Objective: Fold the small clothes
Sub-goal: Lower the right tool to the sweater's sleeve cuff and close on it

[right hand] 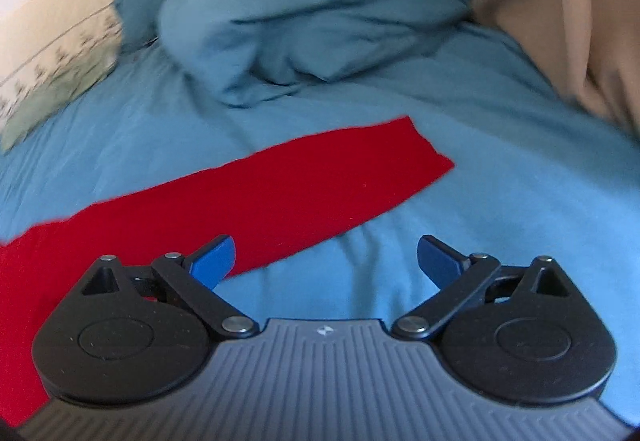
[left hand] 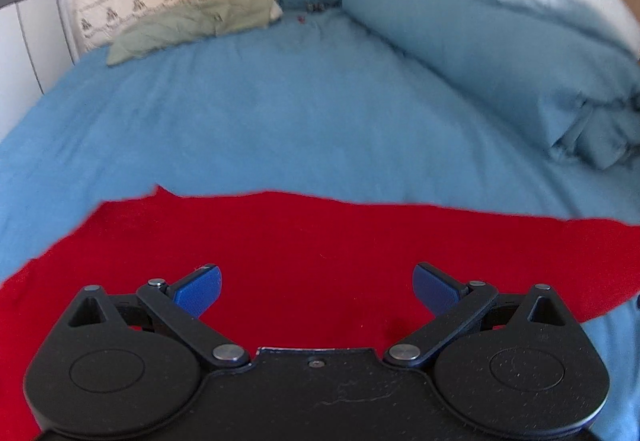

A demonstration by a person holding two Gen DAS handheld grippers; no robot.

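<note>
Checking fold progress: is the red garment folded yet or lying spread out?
Spread, apparently: the red garment lies flat on the blue sheet, one long strip stretched out. Layers cannot be told.

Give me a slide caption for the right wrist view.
Open right gripper poised above the blue bedsheet, beside a flat red garment, with a bunched blue duvet behind.

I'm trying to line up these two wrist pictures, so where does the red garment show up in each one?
Left wrist: the red garment spreads across the lower half, behind the open left gripper.
Right wrist: it runs as a band from lower left toward the centre, left of the open right gripper.
Shared landmark: the bunched blue duvet at the far side of the bed.
</note>
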